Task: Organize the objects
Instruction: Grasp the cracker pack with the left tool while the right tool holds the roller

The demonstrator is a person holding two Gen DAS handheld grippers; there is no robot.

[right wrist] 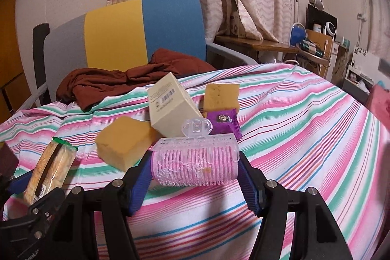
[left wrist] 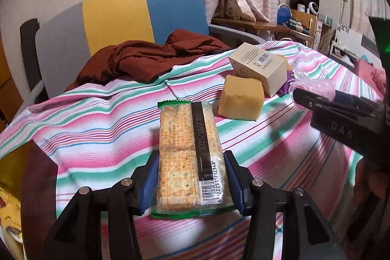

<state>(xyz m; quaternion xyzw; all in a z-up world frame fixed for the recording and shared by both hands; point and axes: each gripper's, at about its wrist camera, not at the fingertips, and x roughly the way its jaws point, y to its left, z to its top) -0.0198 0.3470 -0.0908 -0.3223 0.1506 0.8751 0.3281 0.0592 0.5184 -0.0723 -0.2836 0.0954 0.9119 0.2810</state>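
Cracker packet (left wrist: 189, 157), clear wrap with green ends, is clamped between the blue pads of the left tongs (left wrist: 191, 183) above the striped cloth (left wrist: 97, 123); its seam strip reads "2025/11/22B2", with a barcode beside it. Right tongs (right wrist: 196, 177) grip a pink hair roller (right wrist: 195, 162) with a clear clip, crosswise. On the cloth lie two yellow sponges (right wrist: 123, 141), a cream box (right wrist: 170, 105) bearing a barcode, and a purple sachet (right wrist: 225, 123). No containers visible.

Cracker packet (left wrist: 190, 157): date stamp "2025/11/22B2" on its dark strip; barcode digits partly legible, "712348". Right gripper (left wrist: 341, 118): raised letters "DAS". Cream box (left wrist: 260, 65): barcode, print illegible.
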